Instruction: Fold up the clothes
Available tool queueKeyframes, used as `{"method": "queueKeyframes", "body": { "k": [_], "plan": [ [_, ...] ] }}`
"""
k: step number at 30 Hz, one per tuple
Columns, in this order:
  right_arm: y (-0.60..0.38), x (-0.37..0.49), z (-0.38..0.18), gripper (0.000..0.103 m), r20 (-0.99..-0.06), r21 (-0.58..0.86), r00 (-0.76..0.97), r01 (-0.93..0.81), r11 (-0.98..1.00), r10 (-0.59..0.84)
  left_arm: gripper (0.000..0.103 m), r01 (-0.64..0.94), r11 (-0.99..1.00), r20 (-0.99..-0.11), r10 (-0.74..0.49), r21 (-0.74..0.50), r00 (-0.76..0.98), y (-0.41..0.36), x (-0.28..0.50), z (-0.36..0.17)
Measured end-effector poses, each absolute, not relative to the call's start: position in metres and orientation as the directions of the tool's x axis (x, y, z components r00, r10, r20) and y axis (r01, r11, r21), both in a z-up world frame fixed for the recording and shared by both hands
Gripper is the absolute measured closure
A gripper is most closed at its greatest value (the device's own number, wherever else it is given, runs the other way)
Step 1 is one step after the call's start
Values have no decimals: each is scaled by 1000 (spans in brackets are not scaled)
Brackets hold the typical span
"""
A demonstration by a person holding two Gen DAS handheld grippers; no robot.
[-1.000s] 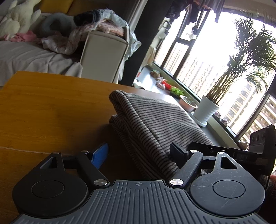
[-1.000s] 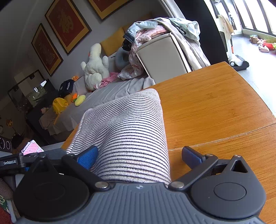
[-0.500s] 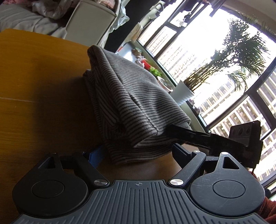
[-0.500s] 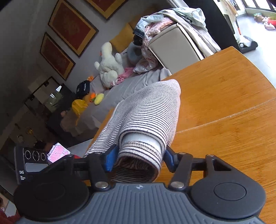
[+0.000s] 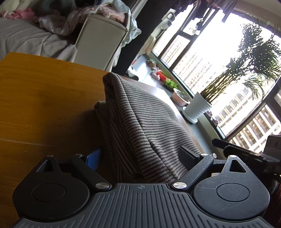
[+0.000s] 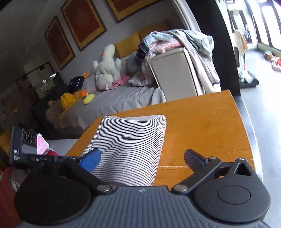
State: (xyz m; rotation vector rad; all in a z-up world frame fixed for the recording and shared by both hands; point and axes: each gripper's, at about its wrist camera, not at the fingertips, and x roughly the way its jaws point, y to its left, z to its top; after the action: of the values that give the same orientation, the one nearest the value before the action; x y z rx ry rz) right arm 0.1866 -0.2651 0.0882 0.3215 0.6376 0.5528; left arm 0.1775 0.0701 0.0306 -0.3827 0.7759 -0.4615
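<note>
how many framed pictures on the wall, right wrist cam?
3. All hang in a row on the grey wall above the sofa: left one, middle one, right one, cut off by the top edge. More may lie outside the frame.

R tool (image 6: 142, 157) let go of striped garment (image 6: 130, 149), now spread.

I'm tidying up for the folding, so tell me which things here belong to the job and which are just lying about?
Job:
striped garment
table
left gripper
right gripper

Lying about:
plush duck
clothes heap
potted palm
pictures
</note>
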Motion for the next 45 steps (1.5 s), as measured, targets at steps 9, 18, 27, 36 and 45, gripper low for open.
{"method": "queueKeyframes", "body": {
  "k": [9, 18, 27, 36, 45],
  "plan": [
    [-239, 230, 32, 7, -525, 554, 571, -333, 763, 631, 10, 235, 880, -642, -464, -412, 611, 56, 185, 17],
    [-218, 234, 34, 17, -542, 494, 551, -402, 771, 635, 11, 261, 863, -620, -495, -433, 608, 60, 188, 9],
    [-206, 236, 35, 21, -541, 483, 545, -423, 767, 641, 14, 276, 853, -602, -510, -442, 614, 67, 186, 8],
    [-185, 247, 36, 23, -532, 483, 527, -454, 749, 662, 29, 266, 835, -576, -530, -482, 622, 87, 185, 7],
    [-178, 239, 43, 20, -538, 395, 566, -485, 780, 624, 37, 243, 849, -503, -484, -470, 716, 107, 188, 40]
  ]
}}
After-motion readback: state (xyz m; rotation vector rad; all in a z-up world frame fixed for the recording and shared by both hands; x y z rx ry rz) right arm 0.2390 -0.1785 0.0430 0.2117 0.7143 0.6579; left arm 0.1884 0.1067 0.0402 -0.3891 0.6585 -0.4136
